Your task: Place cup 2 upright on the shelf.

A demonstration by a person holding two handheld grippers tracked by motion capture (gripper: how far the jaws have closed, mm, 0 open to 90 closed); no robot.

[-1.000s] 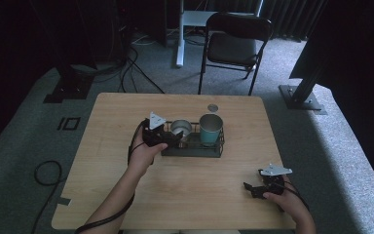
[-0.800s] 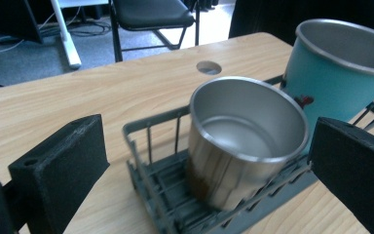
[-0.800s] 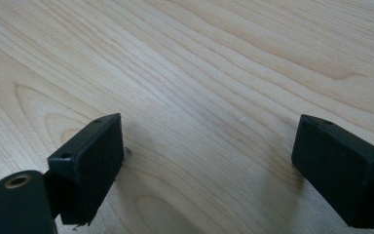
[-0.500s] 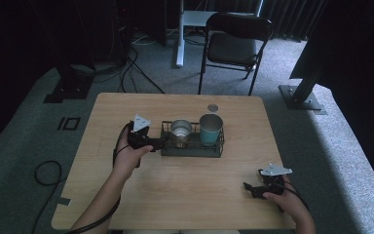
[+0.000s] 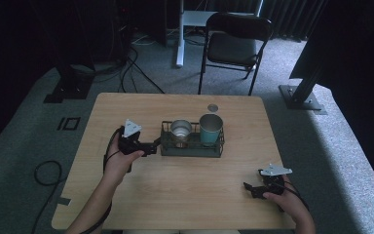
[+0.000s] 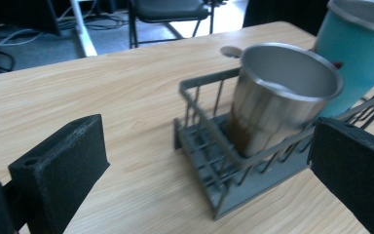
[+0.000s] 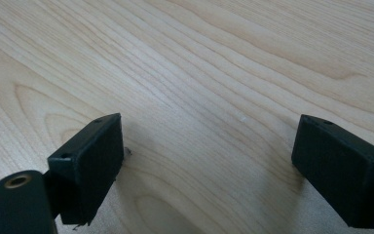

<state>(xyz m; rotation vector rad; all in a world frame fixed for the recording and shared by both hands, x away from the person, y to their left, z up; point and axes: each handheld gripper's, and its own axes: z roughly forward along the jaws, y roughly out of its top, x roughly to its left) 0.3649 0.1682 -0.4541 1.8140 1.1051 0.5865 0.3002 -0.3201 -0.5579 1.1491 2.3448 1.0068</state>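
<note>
The left gripper (image 5: 152,145) sits at the left of the table (image 5: 126,204), just beside the left end of the rack (image 5: 191,150), its tips pointing right toward that end without clearly touching it. Its jaws are spread wide with nothing between them; in the left gripper view they stand far apart at the bottom corners, with the rack (image 6: 224,192) and bare wood showing between them. The rack is a dark wire tray lying lengthwise near the middle of the table, a little toward the far side. In its left part stands the steel cup (image 5: 180,132), upright and open at the top; the left gripper view shows the steel cup (image 6: 277,97) leaning slightly against the rack's wire rail, with a brownish tint low on its wall. Just right of it, in the rack's right part, stands the teal cup (image 5: 210,129), also upright, taller, touching or nearly touching the steel one; it appears as the teal cup (image 6: 358,46) at the upper right of the left gripper view. On the table just beyond the rack lies a small round lid (image 5: 213,107). Well apart, at the near right corner, the right gripper (image 5: 249,187) rests low over the wood, jaws parted wide and holding nothing.
</note>
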